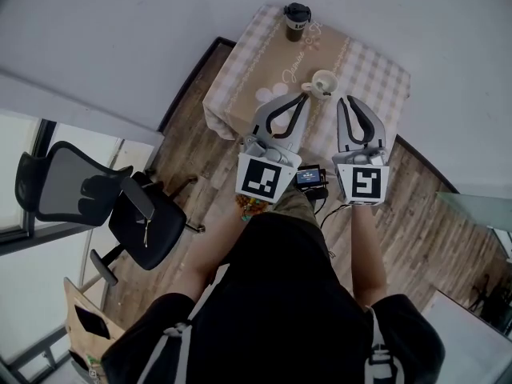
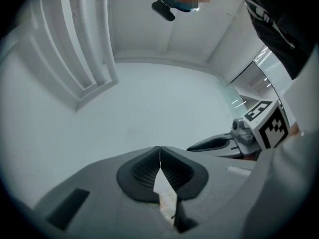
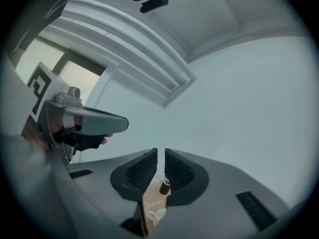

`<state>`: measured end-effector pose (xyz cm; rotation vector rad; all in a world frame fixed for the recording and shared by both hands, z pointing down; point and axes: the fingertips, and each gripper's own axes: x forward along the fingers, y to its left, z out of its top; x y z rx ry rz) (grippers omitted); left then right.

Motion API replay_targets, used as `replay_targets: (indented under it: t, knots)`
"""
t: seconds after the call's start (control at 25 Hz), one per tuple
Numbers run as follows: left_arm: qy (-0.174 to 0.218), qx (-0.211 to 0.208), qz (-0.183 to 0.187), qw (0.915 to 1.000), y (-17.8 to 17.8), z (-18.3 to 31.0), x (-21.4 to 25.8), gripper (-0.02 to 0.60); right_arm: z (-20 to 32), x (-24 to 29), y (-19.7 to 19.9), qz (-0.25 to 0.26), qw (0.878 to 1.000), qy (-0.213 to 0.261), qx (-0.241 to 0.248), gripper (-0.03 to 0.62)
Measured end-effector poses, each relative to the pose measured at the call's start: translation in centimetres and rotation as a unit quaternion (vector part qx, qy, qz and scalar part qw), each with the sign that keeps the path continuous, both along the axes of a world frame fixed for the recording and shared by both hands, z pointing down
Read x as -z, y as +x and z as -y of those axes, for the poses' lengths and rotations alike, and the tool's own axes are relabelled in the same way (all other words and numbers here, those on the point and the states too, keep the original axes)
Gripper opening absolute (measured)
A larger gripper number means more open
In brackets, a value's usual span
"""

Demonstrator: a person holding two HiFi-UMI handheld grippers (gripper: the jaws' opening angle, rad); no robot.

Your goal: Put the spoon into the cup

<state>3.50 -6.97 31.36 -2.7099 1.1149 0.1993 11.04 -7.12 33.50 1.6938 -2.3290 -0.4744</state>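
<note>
A white cup (image 1: 325, 82) stands on the checked table (image 1: 376, 78), on its brown runner. I cannot make out a spoon; a pale sliver at the cup's left rim is too small to tell. Both grippers are held up in the air over the table's near edge. My left gripper (image 1: 305, 96) (image 2: 159, 153) is shut and empty, its tips just left of the cup. My right gripper (image 1: 346, 100) (image 3: 160, 156) is shut to a thin slit with nothing in it. Through its jaws I see the white cup (image 3: 154, 215) far below.
A dark lidded coffee cup (image 1: 297, 18) (image 3: 164, 185) stands at the table's far end. A black office chair (image 1: 96, 198) is on the wooden floor at the left, a brown paper bag (image 1: 88, 326) below it. White walls surround the table.
</note>
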Motion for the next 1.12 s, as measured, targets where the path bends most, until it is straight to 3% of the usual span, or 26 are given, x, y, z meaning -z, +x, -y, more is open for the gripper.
replay_targets:
  t: [1.12]
  knots:
    - [-0.041, -0.006, 0.018, 0.999, 0.6, -3.6, -4.8, 0.017, -5.5, -3.2, -1.4, 0.086, 0.995, -0.038, -0.035, 0.021]
